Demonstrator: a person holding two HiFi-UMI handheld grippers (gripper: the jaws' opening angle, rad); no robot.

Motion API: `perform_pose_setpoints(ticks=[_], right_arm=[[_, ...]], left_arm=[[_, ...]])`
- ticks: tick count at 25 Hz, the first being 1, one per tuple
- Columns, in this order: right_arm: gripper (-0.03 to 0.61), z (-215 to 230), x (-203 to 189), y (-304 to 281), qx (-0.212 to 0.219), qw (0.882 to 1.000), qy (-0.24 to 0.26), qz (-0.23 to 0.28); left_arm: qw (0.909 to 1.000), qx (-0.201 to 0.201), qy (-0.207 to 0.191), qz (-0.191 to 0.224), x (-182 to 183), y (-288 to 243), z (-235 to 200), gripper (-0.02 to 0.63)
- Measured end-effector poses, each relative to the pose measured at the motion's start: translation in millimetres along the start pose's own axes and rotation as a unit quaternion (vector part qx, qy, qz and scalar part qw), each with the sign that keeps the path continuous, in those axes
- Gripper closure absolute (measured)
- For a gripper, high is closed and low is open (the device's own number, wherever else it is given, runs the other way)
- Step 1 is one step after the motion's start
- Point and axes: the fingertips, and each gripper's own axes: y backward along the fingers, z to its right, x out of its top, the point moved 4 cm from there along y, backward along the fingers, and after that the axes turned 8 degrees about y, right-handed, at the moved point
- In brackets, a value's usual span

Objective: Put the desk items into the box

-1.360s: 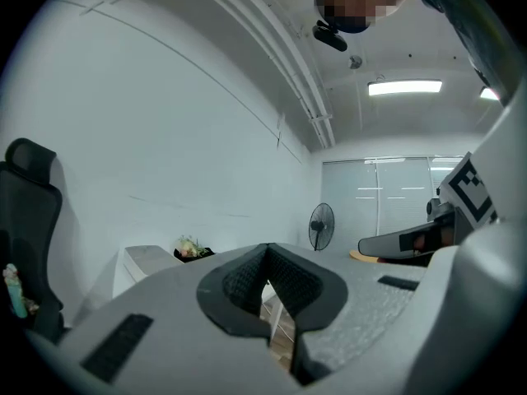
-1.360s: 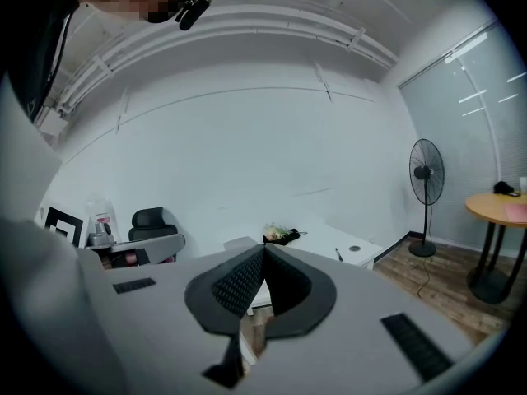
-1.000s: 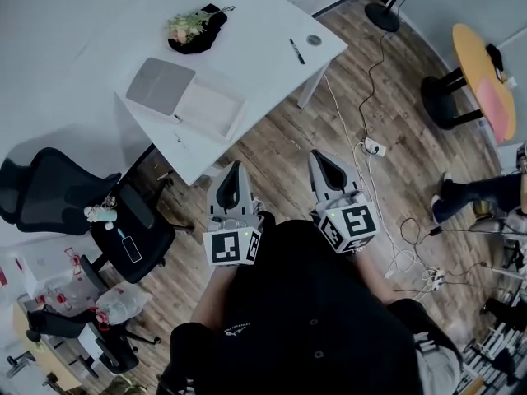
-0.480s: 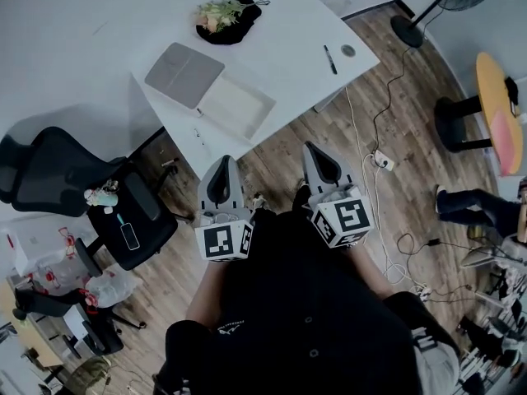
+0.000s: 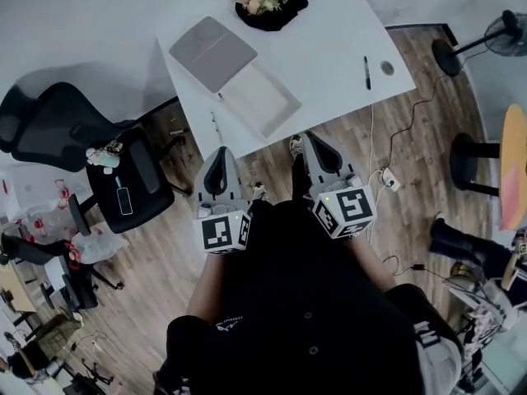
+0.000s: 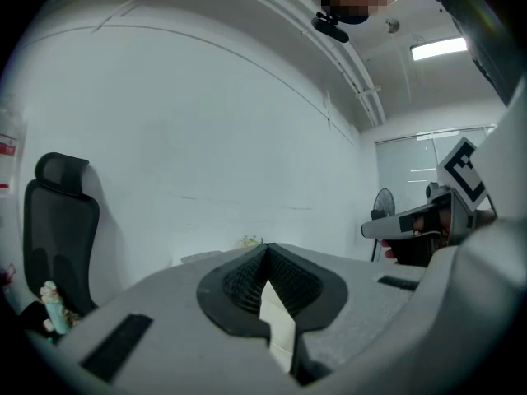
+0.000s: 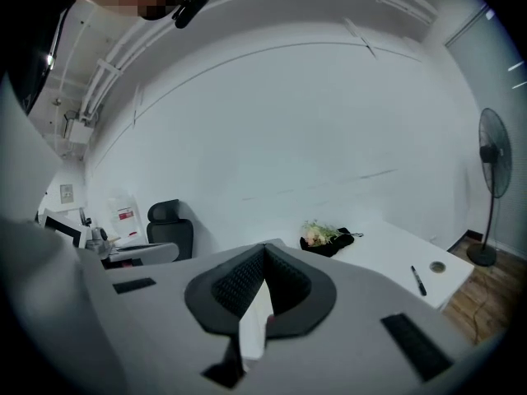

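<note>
In the head view a white desk [image 5: 329, 39] stands ahead of me. On it lie a shallow open white box [image 5: 262, 101], a flat grey lid [image 5: 212, 53] beside it, a black pouch with flowers [image 5: 270, 2], a black pen [image 5: 367, 72] and a small round disc [image 5: 388, 67]. A thin pen-like item [image 5: 216, 127] lies by the desk's near edge. My left gripper [image 5: 221, 159] and right gripper [image 5: 314, 144] are held close to my body, short of the desk, both shut and holding nothing. The right gripper view shows the flowers [image 7: 319, 234], pen [image 7: 418, 280] and disc [image 7: 437, 267].
A black office chair [image 5: 58, 130] and a second chair with a phone [image 5: 125, 200] stand left of the desk. Cables and a power strip [image 5: 387, 179] lie on the wood floor at right. A fan [image 5: 494, 39] and stools [image 5: 473, 155] stand at far right.
The desk has shifted right and nearer in the head view as I turn and step toward it. Both grippers stay shut in front of my body.
</note>
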Motion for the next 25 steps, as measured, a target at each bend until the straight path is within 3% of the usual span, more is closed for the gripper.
perform_pose_setpoints(ticks=[5, 12, 25], right_arm=[[0.58, 30, 21, -54, 0.064, 0.998, 0.023, -0.007], [0.58, 40, 27, -112, 0.14, 0.989, 0.045, -0.033], [0.58, 24, 1, -158, 0.204, 0.972, 0.062, -0.097]], left_arm=[[0.9975, 0.07, 0.008, 0.0, -1, -30, -10, 0.606], [0.9869, 0.156, 0.011, -0.042, -37, -63, -36, 0.606], [0.963, 0.231, 0.005, -0.139, -111, -91, -96, 0.606]])
